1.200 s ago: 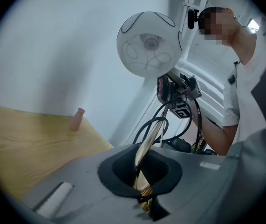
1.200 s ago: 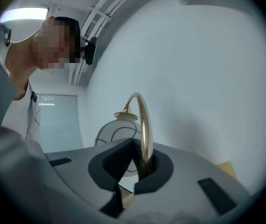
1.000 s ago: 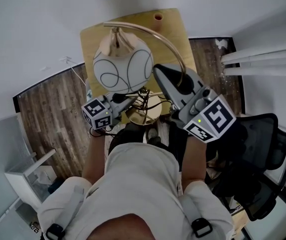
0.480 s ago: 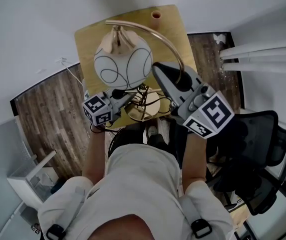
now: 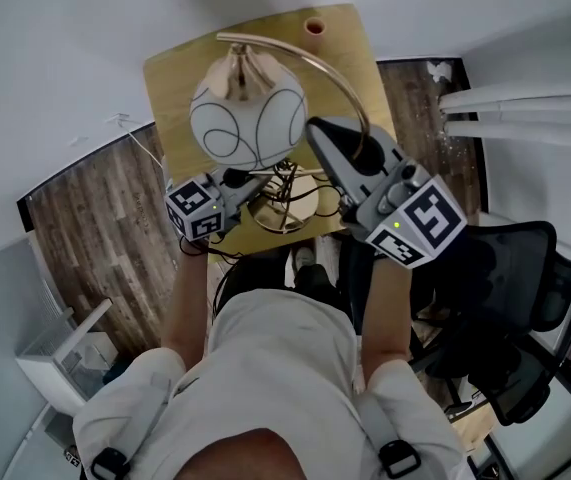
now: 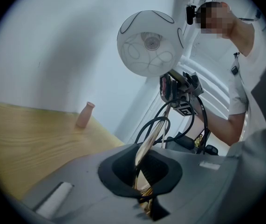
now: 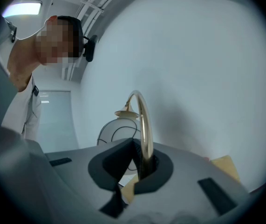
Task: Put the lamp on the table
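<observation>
The lamp is over the wooden bench in the upper middle of the frame. Its white globe hangs over the bench's middle, and its round base lies close to the bench's lower edge. Whether the base rests on the wood cannot be told. The left gripper is clamped on the brass stem low down, beside the base. The right gripper is clamped on the same stem higher up its arc. A small pink vase stands at the bench's top edge, against the white wall. Bare wood shows left of the globe. A black cable tangles around the base. Dark plank floor lies to the left and a black chair at lower right.
</observation>
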A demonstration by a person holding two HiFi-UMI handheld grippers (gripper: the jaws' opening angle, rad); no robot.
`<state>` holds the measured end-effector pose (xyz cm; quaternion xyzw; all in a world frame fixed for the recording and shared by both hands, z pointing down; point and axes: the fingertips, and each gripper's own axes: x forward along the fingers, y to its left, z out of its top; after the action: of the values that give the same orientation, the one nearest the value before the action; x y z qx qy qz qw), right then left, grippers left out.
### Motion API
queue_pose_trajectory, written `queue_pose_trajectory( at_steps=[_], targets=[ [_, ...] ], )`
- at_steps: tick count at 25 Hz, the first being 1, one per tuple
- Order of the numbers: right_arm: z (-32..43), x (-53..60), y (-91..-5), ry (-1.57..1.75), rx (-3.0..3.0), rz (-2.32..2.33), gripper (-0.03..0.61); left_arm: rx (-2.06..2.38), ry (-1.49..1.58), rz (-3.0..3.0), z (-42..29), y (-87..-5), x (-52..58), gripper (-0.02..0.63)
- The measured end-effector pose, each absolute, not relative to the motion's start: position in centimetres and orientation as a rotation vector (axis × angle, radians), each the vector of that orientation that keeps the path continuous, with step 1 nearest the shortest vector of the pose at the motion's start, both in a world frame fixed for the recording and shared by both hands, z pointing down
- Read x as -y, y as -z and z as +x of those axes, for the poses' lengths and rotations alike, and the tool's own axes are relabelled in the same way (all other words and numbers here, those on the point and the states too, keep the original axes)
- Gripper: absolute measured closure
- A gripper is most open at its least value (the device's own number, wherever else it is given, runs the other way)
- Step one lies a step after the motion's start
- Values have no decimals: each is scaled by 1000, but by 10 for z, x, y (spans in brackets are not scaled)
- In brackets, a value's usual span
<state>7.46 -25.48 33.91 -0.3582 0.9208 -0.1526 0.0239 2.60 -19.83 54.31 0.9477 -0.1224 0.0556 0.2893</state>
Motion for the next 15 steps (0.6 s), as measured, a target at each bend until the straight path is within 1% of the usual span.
queue_pose_trajectory(
  at_steps=[15],
  targets=[
    [79,267,-363,489,-2849,-1095,580,317,-166,2527,32,-569,215,615]
  ],
)
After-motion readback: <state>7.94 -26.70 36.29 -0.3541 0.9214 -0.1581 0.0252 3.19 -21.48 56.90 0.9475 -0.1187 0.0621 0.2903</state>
